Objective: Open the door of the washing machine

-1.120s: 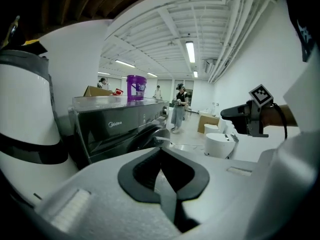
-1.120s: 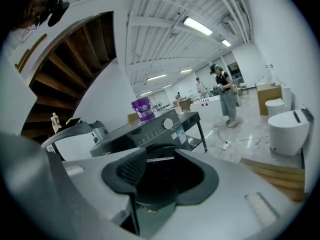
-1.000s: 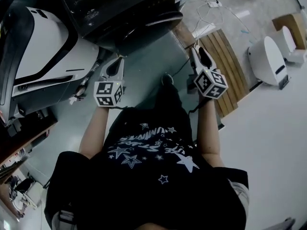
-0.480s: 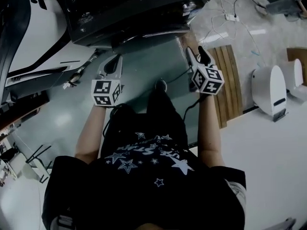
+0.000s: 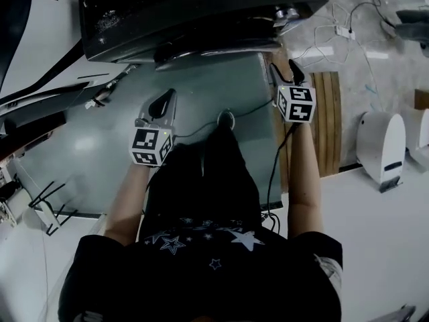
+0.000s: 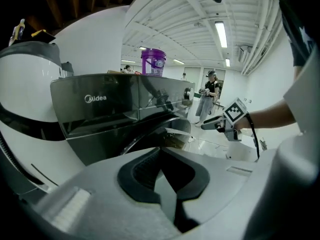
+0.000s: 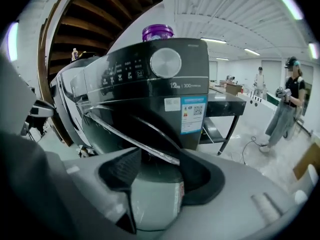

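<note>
The dark grey washing machine fills the top of the head view, its round door bulging toward me and closed. My right gripper hovers by the door's right edge. Its jaws have just been opening and stand open; in the right gripper view the door's chrome rim shows through the gap, untouched by the pads. My left gripper hangs lower and to the left, short of the door. In the left gripper view its fingertips meet, with nothing between them.
A purple bottle stands on the washer. A white machine sits on the left. Wooden slats, a white appliance and cables lie on the right. A person stands far off beside a black table.
Both grippers have dropped and moved toward the washer. The right one travelled farther, rolled so its marker cube faces differently, and now sits at the door's right edge.
</note>
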### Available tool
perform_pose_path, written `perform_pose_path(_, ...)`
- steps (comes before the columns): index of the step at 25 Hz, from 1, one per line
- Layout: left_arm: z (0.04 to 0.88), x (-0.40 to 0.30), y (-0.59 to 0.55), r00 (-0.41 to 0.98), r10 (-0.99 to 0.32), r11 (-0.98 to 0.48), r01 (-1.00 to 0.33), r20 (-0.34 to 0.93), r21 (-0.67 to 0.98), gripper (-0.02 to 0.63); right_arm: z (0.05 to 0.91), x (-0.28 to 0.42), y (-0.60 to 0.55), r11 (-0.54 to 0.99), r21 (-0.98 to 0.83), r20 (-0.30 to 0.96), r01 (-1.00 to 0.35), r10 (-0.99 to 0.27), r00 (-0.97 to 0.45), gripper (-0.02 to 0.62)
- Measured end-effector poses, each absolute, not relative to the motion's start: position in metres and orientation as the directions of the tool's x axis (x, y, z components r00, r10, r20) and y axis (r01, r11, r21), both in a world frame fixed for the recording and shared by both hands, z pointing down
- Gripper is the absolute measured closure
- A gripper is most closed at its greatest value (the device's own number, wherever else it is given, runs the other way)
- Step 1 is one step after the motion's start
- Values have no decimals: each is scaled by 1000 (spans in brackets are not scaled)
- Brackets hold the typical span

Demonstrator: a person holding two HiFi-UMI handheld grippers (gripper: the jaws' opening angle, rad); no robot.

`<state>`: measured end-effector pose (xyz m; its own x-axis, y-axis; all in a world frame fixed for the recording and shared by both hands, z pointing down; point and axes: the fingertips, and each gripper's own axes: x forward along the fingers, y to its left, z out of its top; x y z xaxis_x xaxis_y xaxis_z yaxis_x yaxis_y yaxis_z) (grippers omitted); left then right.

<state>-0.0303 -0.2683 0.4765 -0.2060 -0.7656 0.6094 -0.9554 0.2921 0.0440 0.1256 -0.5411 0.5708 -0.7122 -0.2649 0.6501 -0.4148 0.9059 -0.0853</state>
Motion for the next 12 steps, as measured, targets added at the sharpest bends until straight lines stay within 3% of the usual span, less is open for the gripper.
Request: perform_pose_path(12,522,-44,-224,-251,-685,396,-917,684,59,595,626,69,-569,966,119,687,-227,-246,-684,339)
